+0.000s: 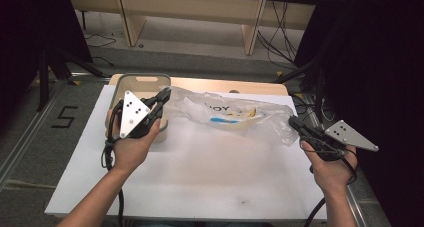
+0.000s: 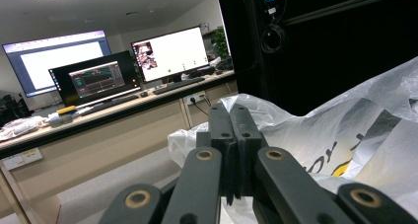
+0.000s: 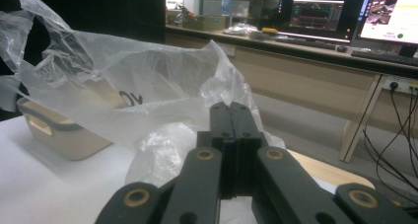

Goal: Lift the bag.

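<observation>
Plastic bag (image 1: 235,114) stretched across table between beige bin (image 1: 142,84) and right gripper (image 1: 295,123). Left gripper (image 1: 165,94) at bag's bin-side end. Both jaw pairs closed, apparently pinching film; grip unconfirmed. Advise even tension, lift together.

Crumpled clear plastic bag (image 1: 235,116) — printed, possibly yellow-blue — stretched across table, beside bin (image 1: 142,82)

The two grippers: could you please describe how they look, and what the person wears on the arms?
Each gripper, left and right, has two black jaws with brass-coloured pivot pins. A grey three-cornered plate with small dark dots sits on top of each. A black cable trails from each. The forearms are bare; no sleeves or gloves show.
</observation>
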Demonstrator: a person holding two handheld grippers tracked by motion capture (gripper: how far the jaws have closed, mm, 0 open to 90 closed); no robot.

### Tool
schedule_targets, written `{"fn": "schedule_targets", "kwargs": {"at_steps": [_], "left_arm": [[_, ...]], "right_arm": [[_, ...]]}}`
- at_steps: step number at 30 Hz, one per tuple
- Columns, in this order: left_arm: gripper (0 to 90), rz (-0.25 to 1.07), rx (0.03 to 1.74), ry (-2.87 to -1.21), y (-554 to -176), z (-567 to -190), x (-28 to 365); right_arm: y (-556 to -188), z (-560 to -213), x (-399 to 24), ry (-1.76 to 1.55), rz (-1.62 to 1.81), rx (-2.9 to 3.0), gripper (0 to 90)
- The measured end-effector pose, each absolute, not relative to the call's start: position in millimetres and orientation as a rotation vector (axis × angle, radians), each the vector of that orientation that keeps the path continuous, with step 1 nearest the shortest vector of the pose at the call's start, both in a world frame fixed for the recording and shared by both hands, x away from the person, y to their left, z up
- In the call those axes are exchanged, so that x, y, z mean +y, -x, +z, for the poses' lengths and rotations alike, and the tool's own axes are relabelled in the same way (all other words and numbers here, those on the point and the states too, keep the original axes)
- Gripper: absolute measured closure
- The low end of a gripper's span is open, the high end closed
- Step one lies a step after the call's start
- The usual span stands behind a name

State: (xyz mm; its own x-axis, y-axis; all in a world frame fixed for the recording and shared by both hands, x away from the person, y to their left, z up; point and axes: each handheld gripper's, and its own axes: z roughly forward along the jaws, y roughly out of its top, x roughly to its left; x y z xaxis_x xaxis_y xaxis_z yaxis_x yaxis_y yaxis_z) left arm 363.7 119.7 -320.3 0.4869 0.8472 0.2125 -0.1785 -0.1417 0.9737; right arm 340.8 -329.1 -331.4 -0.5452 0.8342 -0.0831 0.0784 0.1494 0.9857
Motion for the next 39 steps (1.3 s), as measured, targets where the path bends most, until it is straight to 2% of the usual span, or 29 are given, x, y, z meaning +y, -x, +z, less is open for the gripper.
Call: {"fn": "schedule_targets", "kwargs": {"at_steps": [29, 39], "left_arm": [[89.5, 1.035, 0.586, -1.363, -364, -291, 116], [89.5, 1.029, 0.613, -1.405, -378, -299, 113]], "right_arm": [[-347, -314, -335, -0.883, 1.452, 1.693, 90.0], [-357, -320, -337, -0.907, 1.424, 1.697, 90.0]]}}
